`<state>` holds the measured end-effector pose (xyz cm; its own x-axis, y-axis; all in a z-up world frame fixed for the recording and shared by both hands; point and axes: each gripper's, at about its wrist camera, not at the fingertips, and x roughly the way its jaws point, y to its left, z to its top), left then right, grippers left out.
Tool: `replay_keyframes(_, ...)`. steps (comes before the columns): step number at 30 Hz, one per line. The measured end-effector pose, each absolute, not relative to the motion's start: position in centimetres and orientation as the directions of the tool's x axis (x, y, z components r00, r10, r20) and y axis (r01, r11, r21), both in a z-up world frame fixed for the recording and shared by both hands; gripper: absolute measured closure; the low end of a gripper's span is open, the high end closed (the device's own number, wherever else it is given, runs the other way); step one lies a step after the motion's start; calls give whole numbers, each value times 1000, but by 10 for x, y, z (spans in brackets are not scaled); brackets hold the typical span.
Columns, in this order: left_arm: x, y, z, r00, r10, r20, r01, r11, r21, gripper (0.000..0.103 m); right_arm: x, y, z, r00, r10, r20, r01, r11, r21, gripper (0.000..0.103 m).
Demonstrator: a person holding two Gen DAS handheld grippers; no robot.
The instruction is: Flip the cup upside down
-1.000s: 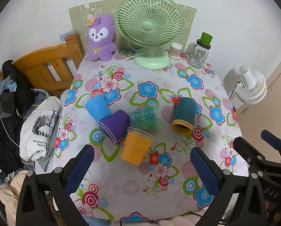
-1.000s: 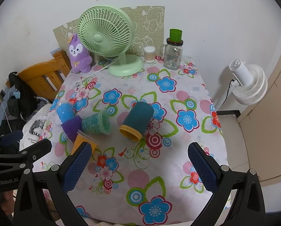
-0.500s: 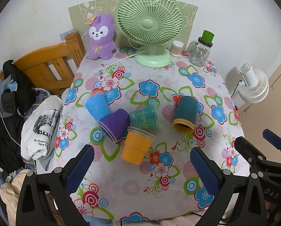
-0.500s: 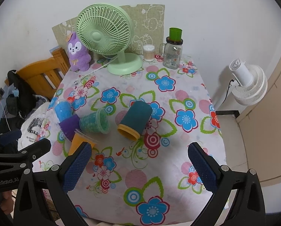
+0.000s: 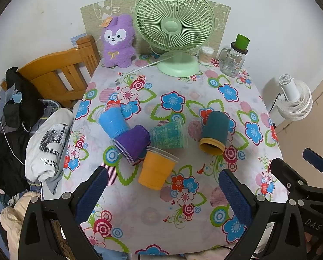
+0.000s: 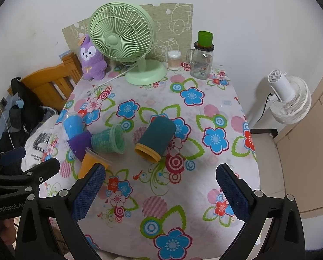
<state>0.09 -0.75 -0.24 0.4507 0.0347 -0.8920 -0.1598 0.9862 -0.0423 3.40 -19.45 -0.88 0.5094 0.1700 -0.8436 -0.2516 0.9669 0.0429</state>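
Both tongs, the left gripper (image 5: 160,191) and right gripper (image 6: 161,189), hung wide open and empty. The teal cup (image 6: 156,139) lay mid-table (image 6: 215,169), probably light and rigid; best gripped across its body.

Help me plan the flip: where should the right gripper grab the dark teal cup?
Probably across the dark teal cup's mid-body, coming from above with the right gripper: it lies on its side apart from the other cups, so both curved flanks are exposed.
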Motion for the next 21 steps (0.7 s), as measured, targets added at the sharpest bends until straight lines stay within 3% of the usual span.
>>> replay_keyframes(21, 32, -18, -7, 396, 80, -915, -253, 967, -24, 1, 75, -196, -11, 450, 213, -867, -338, 940, 55, 0)
